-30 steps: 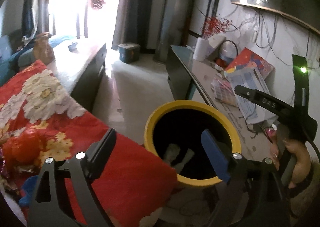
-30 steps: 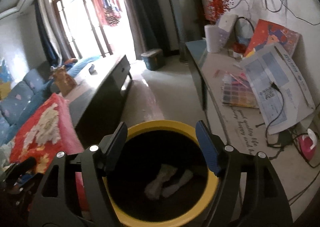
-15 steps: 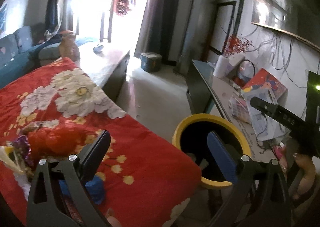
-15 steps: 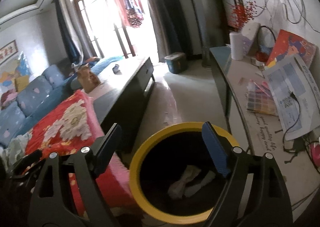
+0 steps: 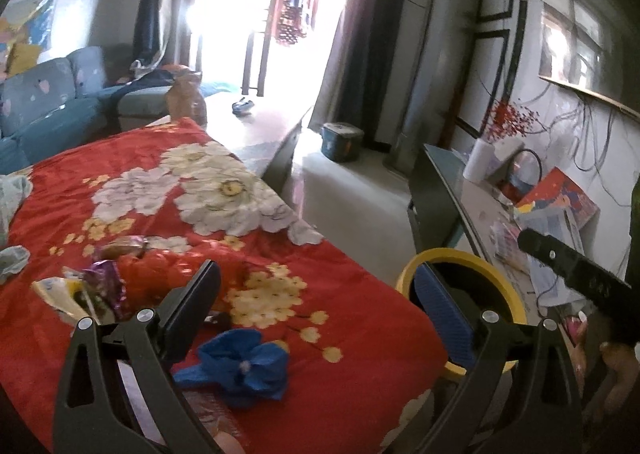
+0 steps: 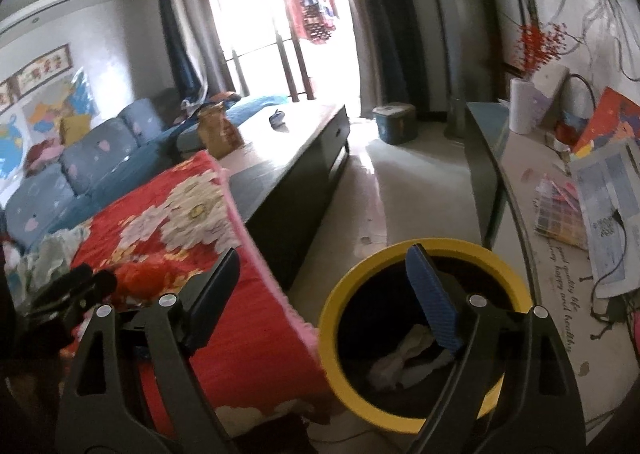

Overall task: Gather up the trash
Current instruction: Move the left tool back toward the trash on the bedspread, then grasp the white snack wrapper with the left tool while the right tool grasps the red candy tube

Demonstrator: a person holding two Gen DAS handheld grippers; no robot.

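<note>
Sunlit living room with a glass door at the back, a blue sofa (image 6: 92, 158) along the left and a long dark low table (image 6: 296, 158) in the middle. Nearer, a red flowered blanket (image 5: 248, 294) strewn with trash: a crumpled blue paper (image 5: 236, 368) close to the front edge, a purple wrapper (image 5: 106, 284), a yellow-and-white wrapper (image 5: 60, 292) and an orange crumpled piece (image 5: 144, 274) farther left. Just right of the blanket, on the floor, a yellow-rimmed bin (image 6: 416, 414) holding crumpled white paper (image 6: 400, 354). Left gripper (image 5: 316, 302) above the blanket's near edge, jaws spread wide, nothing between them, blue paper just below and apart from the pads. Right gripper (image 6: 324, 286) over the gap between blanket and bin, jaws wide and empty, blue pad over the bin's mouth. Along the right wall, a side desk (image 6: 520, 182) with papers, a white roll (image 6: 524, 106) and cables.
</note>
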